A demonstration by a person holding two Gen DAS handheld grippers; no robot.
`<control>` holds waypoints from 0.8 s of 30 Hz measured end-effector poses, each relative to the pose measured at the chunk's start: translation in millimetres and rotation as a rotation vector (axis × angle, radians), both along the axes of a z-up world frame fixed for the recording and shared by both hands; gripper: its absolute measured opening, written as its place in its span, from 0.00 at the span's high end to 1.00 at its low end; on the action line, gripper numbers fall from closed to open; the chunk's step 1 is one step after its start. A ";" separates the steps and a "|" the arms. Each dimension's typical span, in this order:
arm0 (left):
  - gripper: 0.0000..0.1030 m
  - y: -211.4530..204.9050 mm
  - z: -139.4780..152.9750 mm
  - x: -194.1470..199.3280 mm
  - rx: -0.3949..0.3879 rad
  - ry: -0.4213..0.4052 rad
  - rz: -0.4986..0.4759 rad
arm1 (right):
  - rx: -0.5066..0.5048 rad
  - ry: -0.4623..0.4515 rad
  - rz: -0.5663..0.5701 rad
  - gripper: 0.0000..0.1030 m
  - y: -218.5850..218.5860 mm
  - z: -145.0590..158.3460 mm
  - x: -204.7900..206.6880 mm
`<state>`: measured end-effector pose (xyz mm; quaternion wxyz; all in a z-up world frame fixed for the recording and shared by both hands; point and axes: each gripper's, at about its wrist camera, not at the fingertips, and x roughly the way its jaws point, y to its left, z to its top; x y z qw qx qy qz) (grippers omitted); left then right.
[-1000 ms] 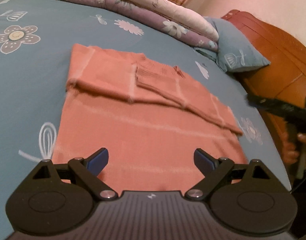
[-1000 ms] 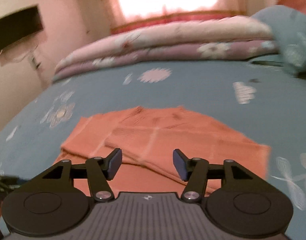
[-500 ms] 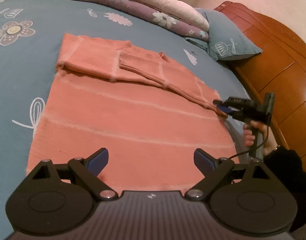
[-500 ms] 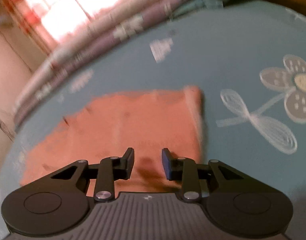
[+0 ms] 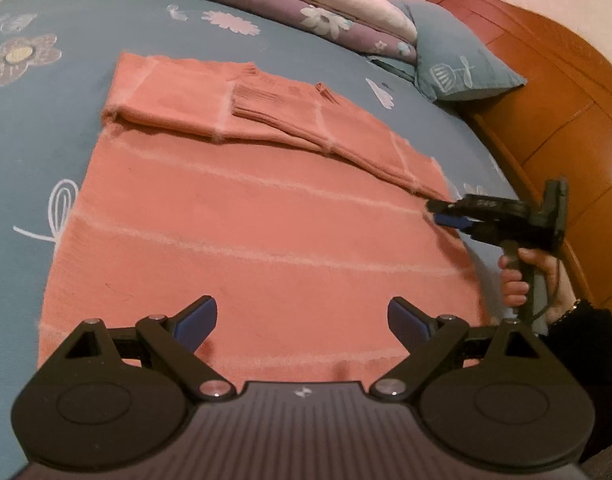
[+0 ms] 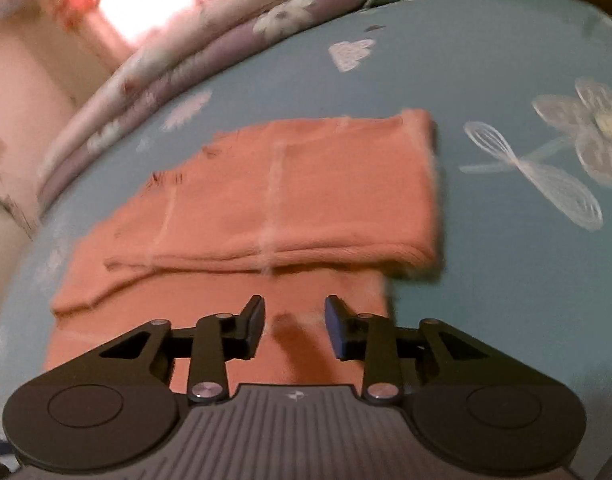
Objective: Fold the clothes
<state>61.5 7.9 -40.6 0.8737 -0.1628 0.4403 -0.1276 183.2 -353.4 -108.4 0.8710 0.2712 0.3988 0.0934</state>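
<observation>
The salmon-pink knit sweater with pale stripes (image 5: 266,216) is lying flat on the blue flowered bedsheet (image 5: 46,128), sleeves already crossed over its far part, body length still waiting to be doubled. Left gripper (image 5: 302,318) is hovering at the near hem, fingers spread wide; right gripper (image 6: 294,328) is nosing the right edge, fingers part-spread, pinching nothing. Open sheet all round, wooden headboard (image 5: 546,92) crowding the right

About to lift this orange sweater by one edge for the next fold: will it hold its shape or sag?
The orange sweater will likely sag: its folded sleeves lie limp and flat. The fuzzy knit should grip, not slip. The sleeves may slide off when lifted.
</observation>
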 end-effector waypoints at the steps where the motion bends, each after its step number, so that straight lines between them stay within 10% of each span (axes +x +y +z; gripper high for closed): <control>1: 0.10 -0.1 -1.0 -2.1 0.015 0.003 -0.001 | 0.013 0.012 -0.001 0.64 -0.9 -4.0 -2.9; 13: 0.09 4.6 -10.9 -14.9 -0.039 0.010 0.016 | 0.121 0.005 0.048 0.40 8.8 32.6 -80.1; 24: 0.09 1.8 -41.8 -38.4 0.018 0.076 0.077 | 0.102 0.099 0.064 0.39 34.8 -6.6 -124.1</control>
